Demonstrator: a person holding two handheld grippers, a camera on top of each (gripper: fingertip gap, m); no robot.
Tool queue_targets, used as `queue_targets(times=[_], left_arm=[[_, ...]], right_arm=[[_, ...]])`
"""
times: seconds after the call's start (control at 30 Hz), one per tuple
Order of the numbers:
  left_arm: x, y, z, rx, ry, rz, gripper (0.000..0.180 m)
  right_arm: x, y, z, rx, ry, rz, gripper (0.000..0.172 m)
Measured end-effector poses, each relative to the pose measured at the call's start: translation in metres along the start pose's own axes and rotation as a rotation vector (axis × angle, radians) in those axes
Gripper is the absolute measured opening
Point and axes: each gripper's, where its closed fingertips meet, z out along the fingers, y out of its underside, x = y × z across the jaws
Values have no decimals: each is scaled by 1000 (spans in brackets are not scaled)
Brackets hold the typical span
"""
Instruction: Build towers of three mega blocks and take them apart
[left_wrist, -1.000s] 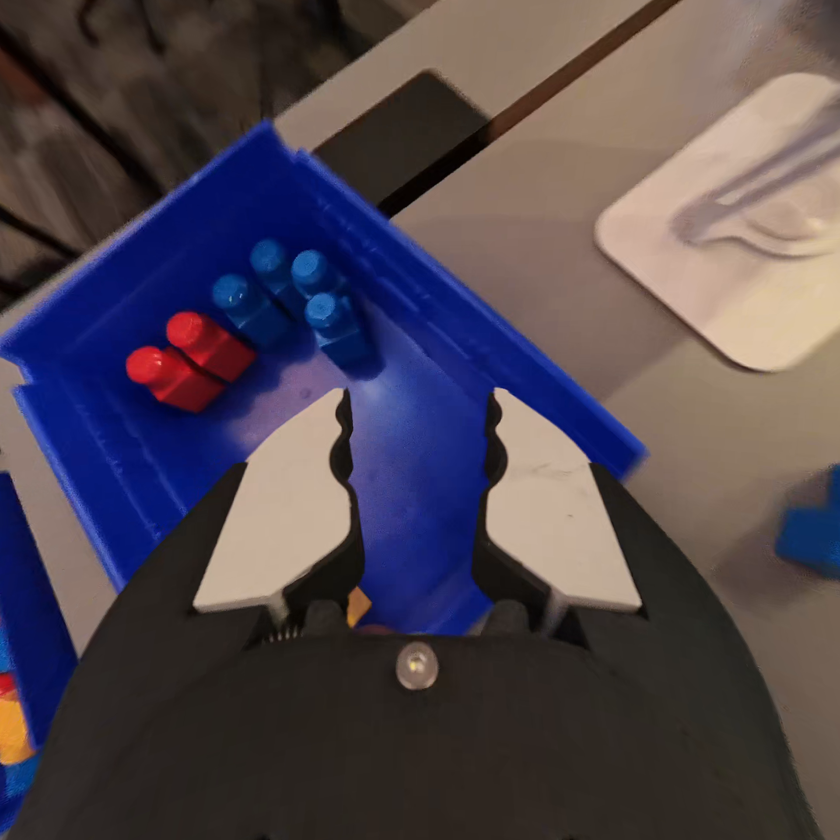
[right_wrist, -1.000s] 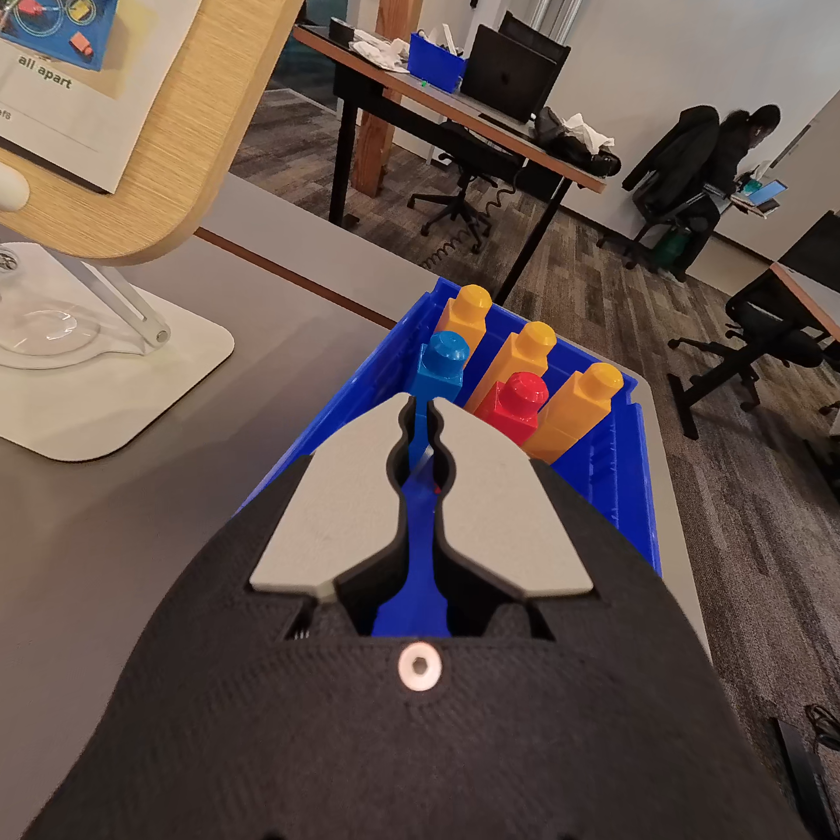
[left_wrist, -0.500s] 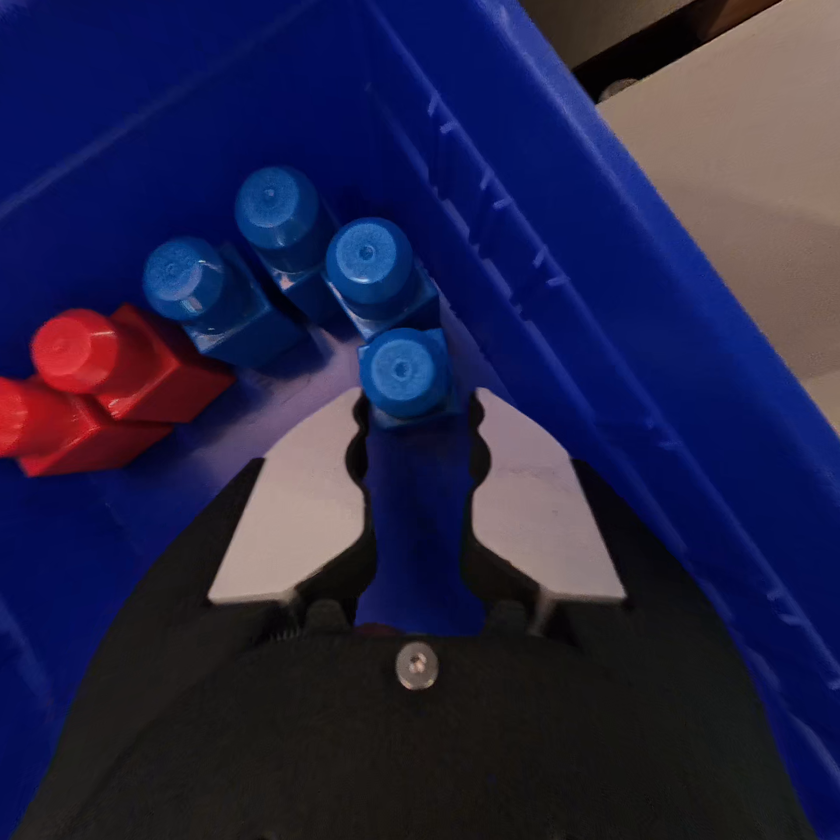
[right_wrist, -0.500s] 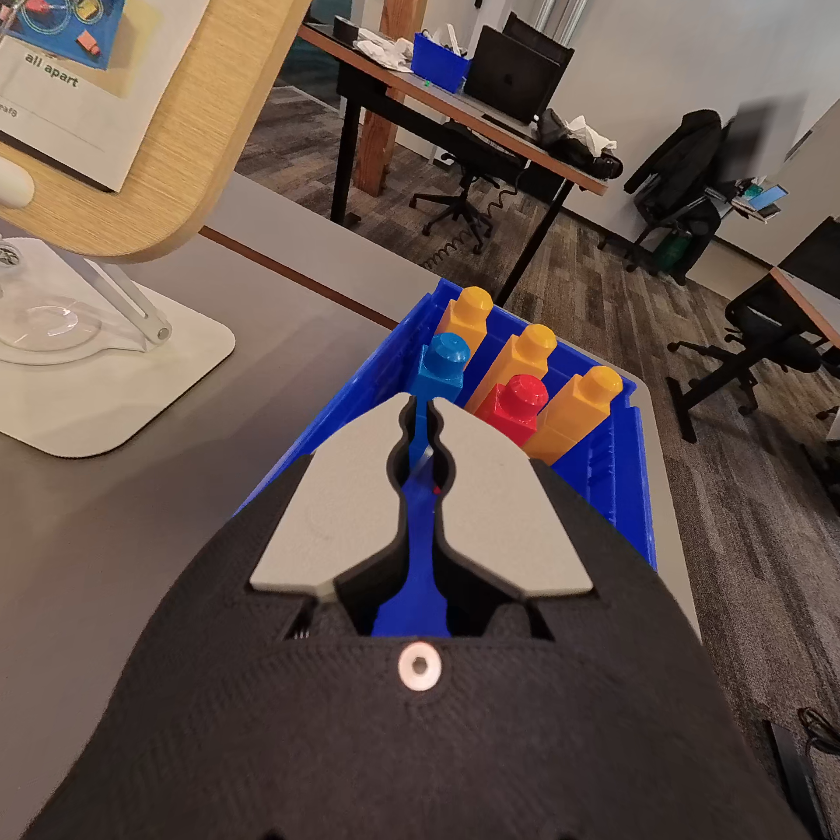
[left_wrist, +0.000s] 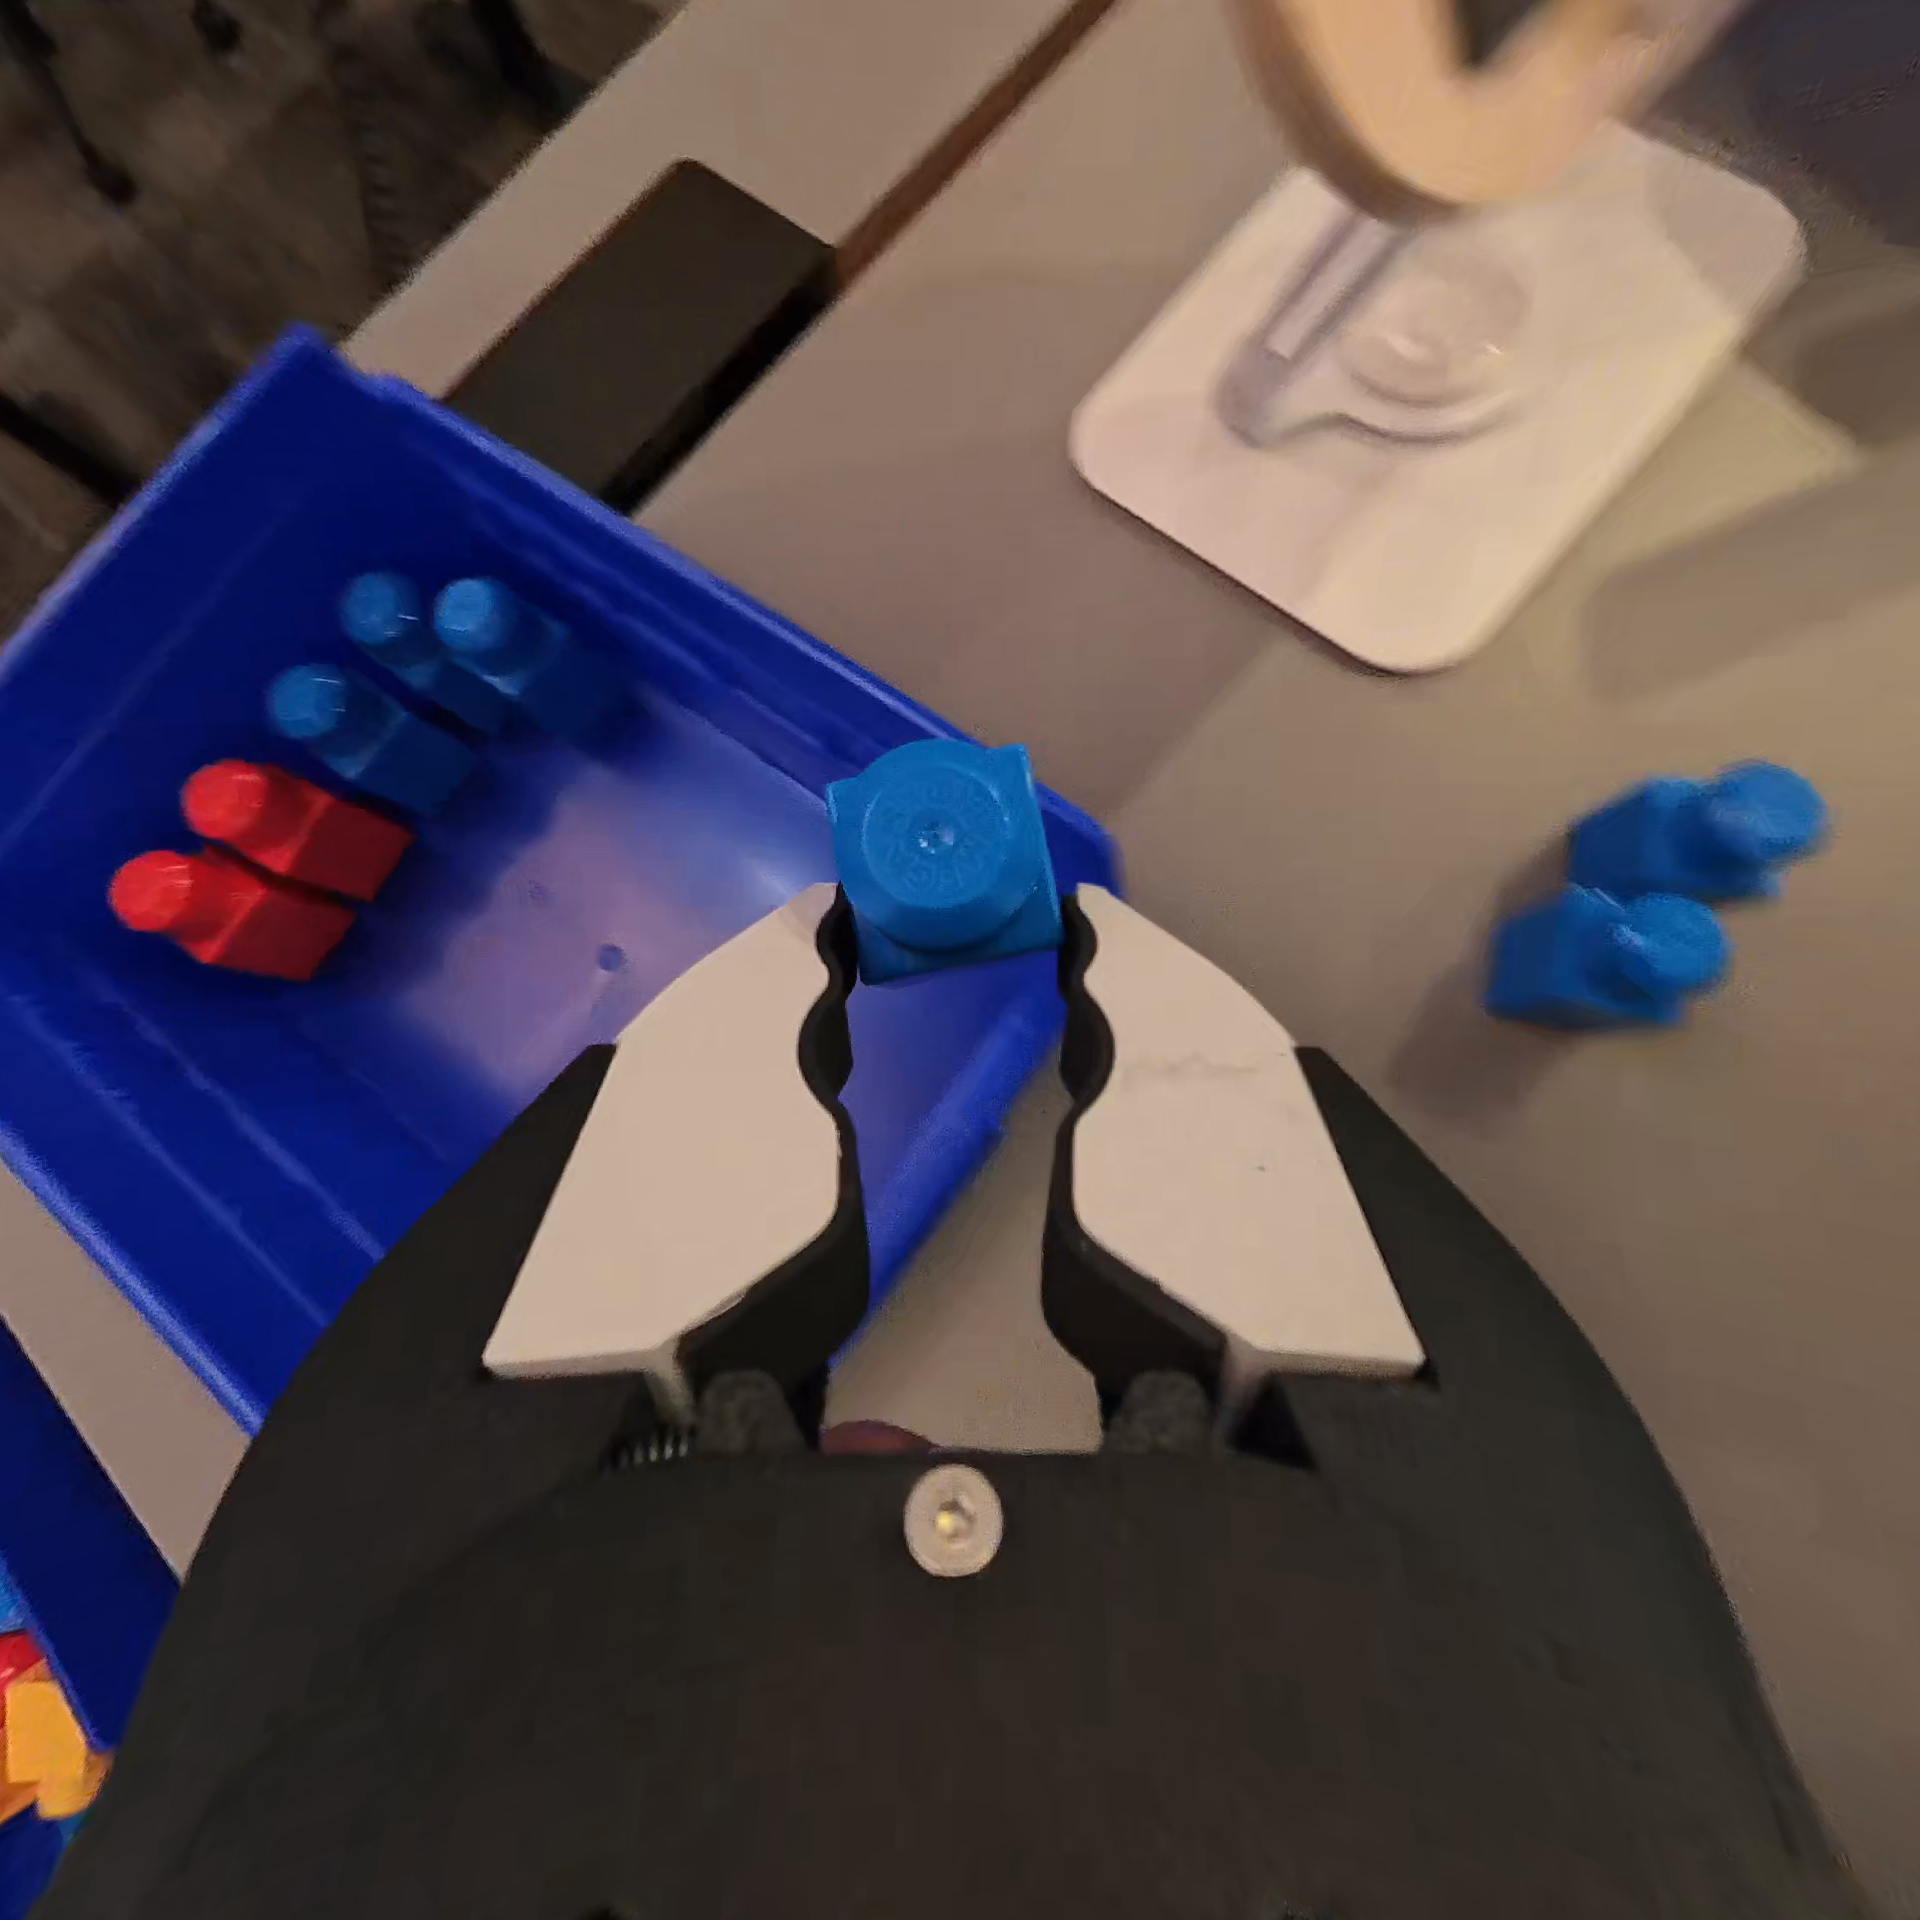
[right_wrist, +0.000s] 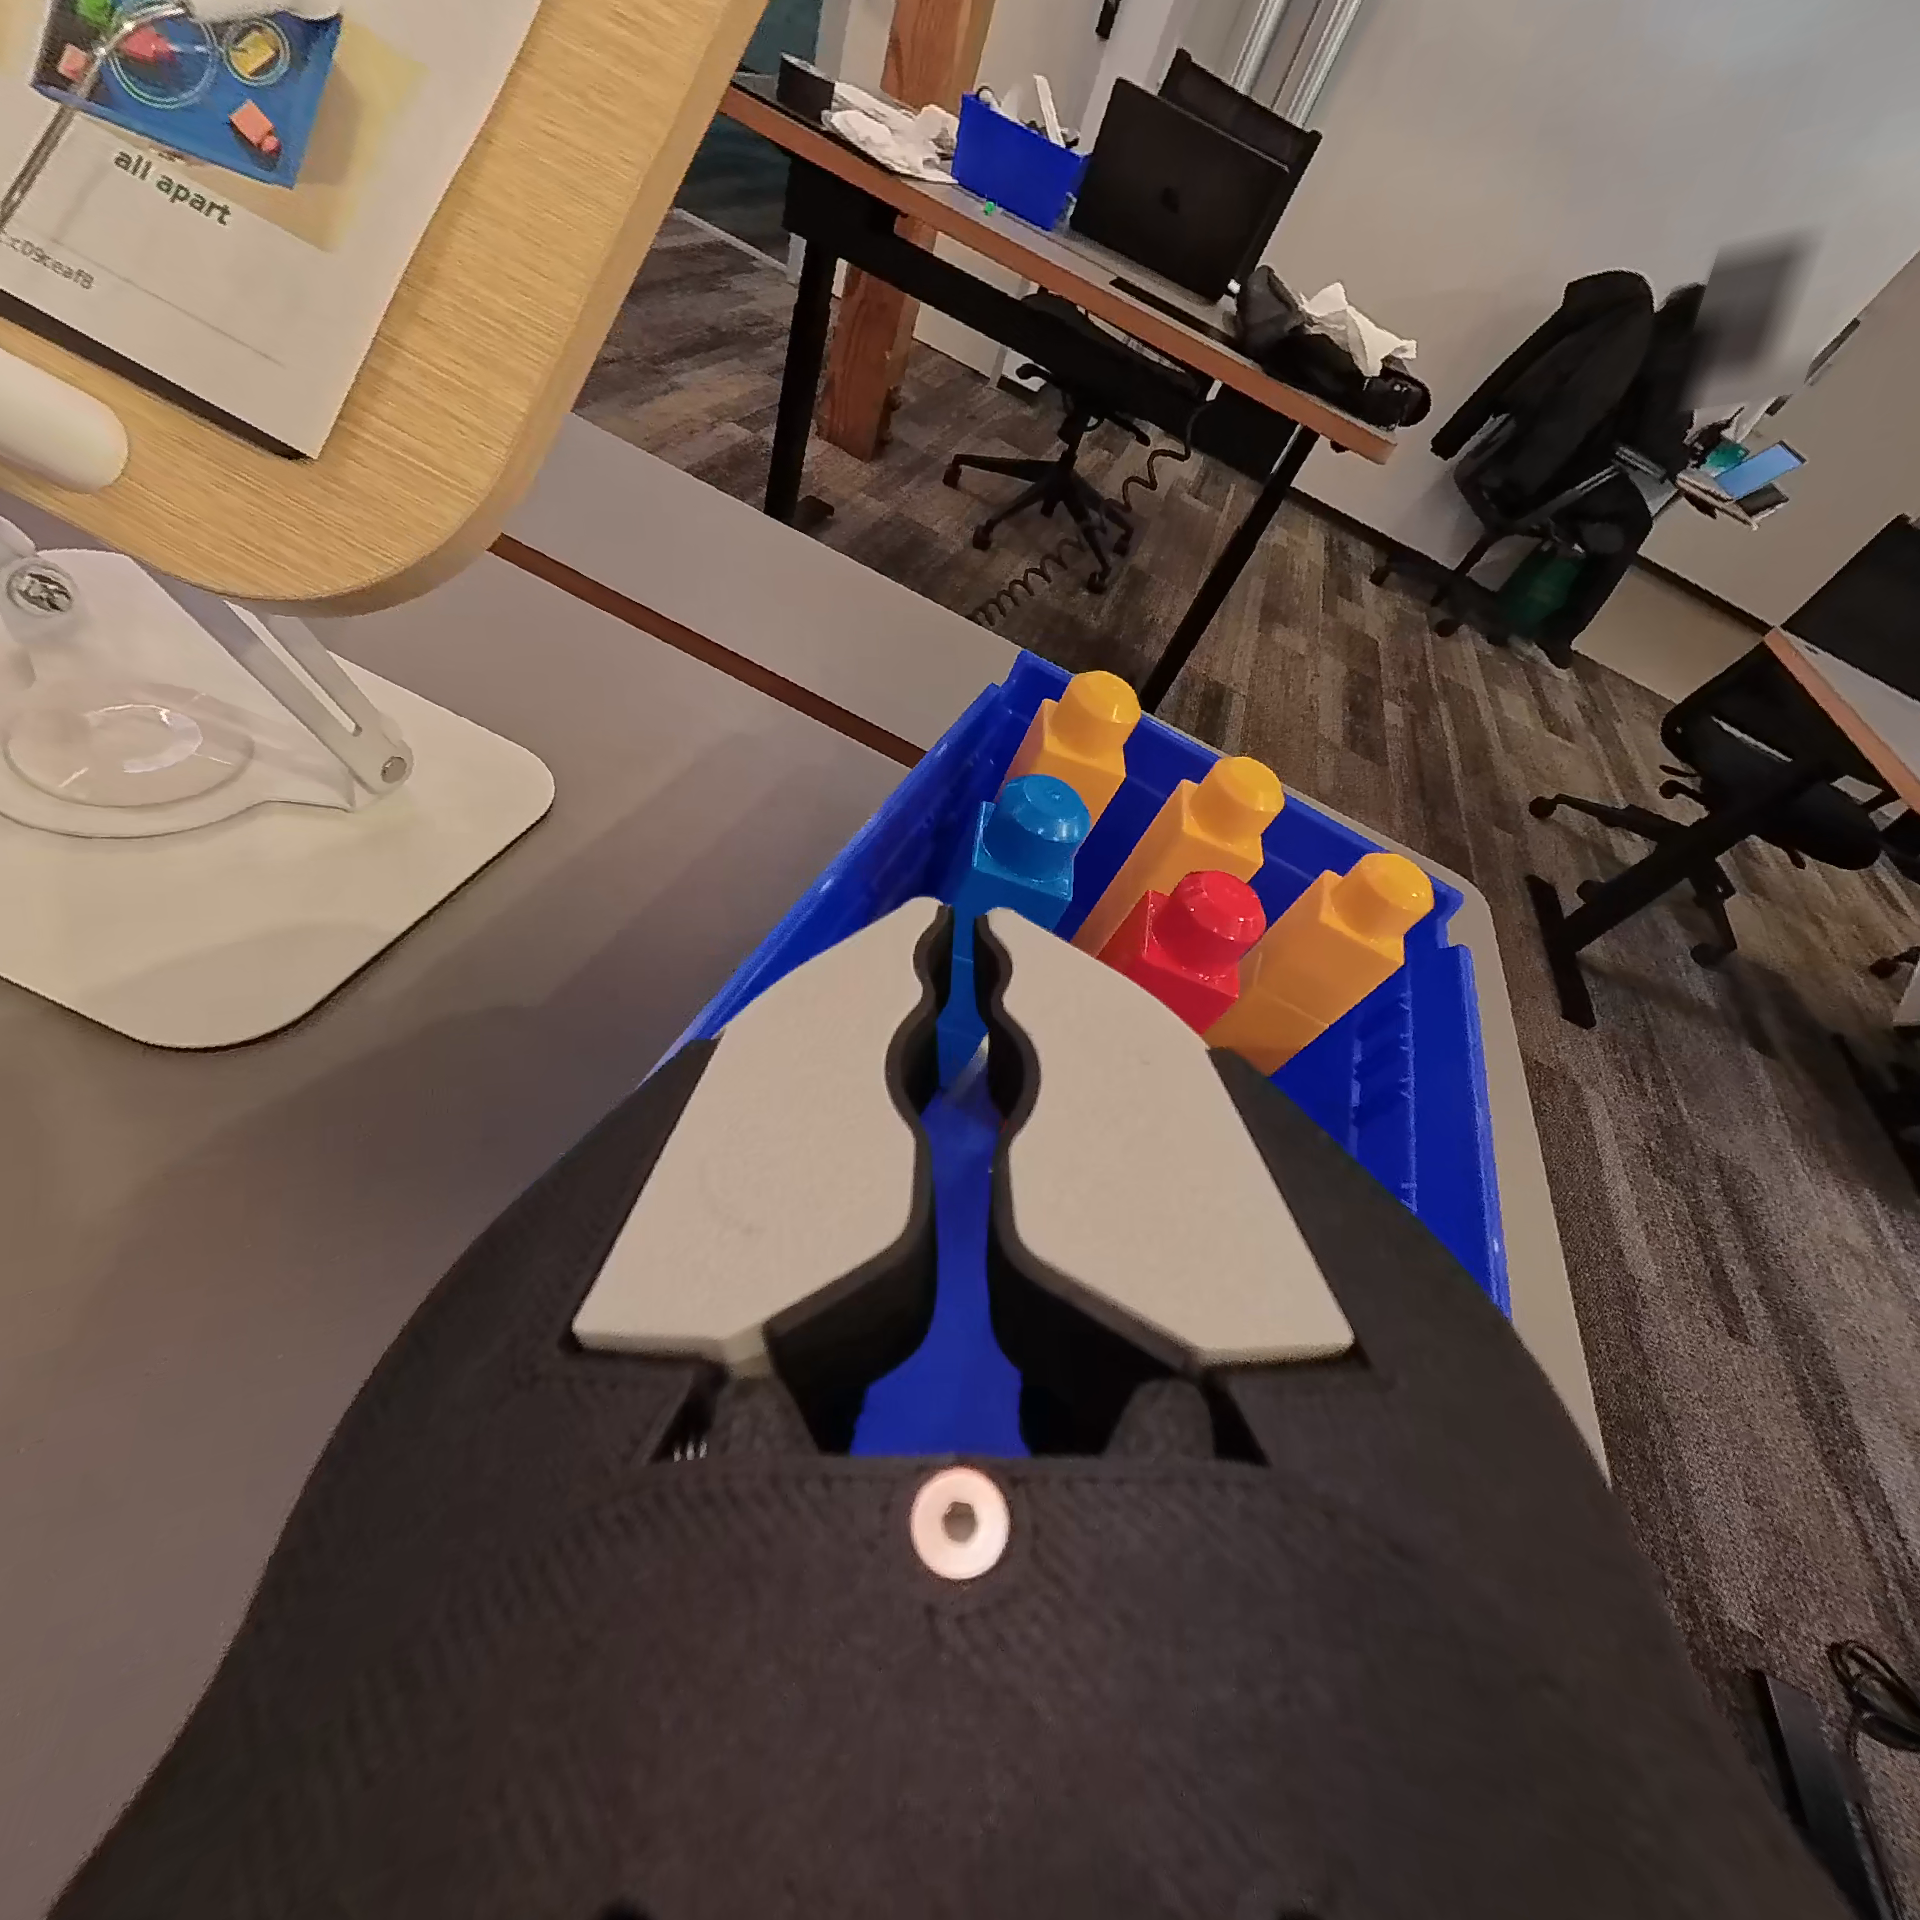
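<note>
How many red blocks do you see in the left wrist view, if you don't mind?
2: both lie side by side on the bin floor, one red block behind the other. Others may be hidden.

Each claw, the left claw (left_wrist: 951, 914) and the right claw (right_wrist: 968, 925), is showing a broad black body with a finely ribbed, woven-looking surface, flaring wide toward the camera. Two flat pale grey fingers (left_wrist: 727, 1122) are tapering forward from it, their inner edges lined with black wavy-profiled pads (right_wrist: 914, 1039). A round silver screw (left_wrist: 953, 1527) is sitting at the centre of each body just behind the fingers, and a small coiled spring (left_wrist: 649, 1452) is peeking out beside the left finger's base.
</note>
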Motion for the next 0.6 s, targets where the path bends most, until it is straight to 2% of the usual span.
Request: queue_targets(times=[0.1,0.2,0.3,0.43,0.6], left_arm=[[56,19,-9,-17,108,79,37],[101,51,0,-86,184,166,37],[130,74,15,-127,236,193,37],[159,91,39,-159,316,217,37],[162,91,51,-164,305,227,37]], right_arm=[[-3,0,1,4,-7,5,4],[-6,0,2,3,-12,1,3],[-10,-1,4,3,-19,-10,4],[-14,-1,6,3,-28,-18,3],[-15,-1,6,4,-30,-22,3]])
